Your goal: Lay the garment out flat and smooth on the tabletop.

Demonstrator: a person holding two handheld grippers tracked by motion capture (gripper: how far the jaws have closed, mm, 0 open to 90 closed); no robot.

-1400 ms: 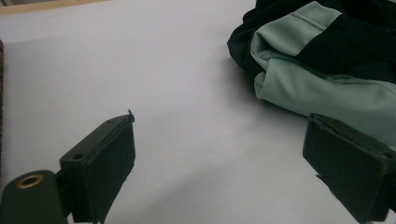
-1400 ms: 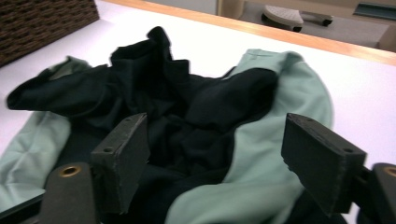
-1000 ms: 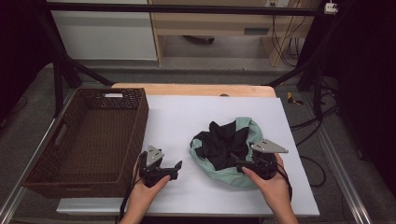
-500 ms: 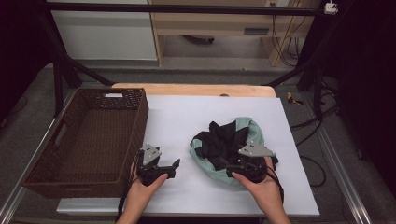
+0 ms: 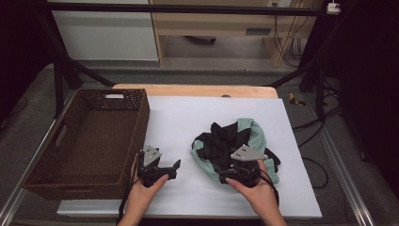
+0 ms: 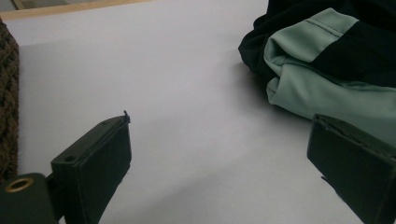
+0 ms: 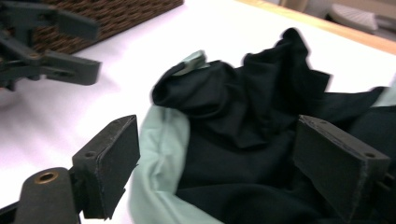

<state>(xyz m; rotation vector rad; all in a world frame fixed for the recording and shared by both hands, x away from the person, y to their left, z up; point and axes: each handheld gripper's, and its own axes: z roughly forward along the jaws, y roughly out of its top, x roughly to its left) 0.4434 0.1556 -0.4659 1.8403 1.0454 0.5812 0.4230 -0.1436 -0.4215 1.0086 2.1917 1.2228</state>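
Note:
A crumpled black and mint-green garment point(image 5: 226, 139) lies on the white table, right of centre. My right gripper point(image 5: 225, 165) sits at the garment's near edge. In the right gripper view its jaws point(image 7: 217, 135) stand wide apart, with the garment's point(image 7: 243, 121) folds between them and neither pad pressing; they have just been opening. My left gripper point(image 5: 175, 168) rests low on the table to the garment's left. It is open point(image 6: 219, 135) with only bare table between its jaws, and the garment point(image 6: 317, 79) is off to the right.
A brown wicker basket point(image 5: 145, 113) stands at the table's left, just beside the left gripper, and it holds nothing. Its weave also edges the left gripper view point(image 6: 7, 93) and the right gripper view point(image 7: 116, 14). The table top point(image 5: 188, 113) is white, with a wooden strip at its far edge.
My right gripper has slid left along the garment's near edge, toward the left gripper. The left gripper and the garment have kept their places.

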